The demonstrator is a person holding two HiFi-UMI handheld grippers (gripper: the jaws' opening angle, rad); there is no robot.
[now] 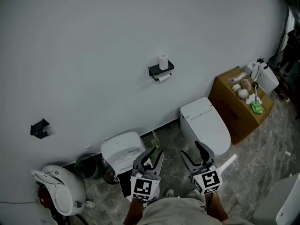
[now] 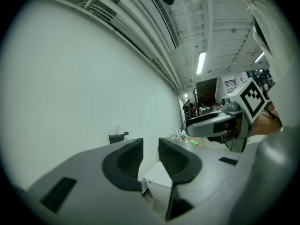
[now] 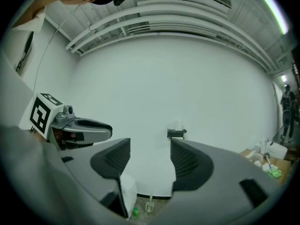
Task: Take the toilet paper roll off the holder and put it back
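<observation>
White wall (image 1: 93, 55), left hand-held gripper (image 1: 157, 150) pointing level

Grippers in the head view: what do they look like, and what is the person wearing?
The left gripper and the right gripper look alike: grey bodies, grey tongs lined with black ribbing, and a white cube with black square markers at the rear. The person wears a light-coloured garment.

Toilet paper roll (image 3: 176, 124) tiny on distant holder (image 3: 176, 133), box items (image 1: 243, 86) indistinct
</observation>
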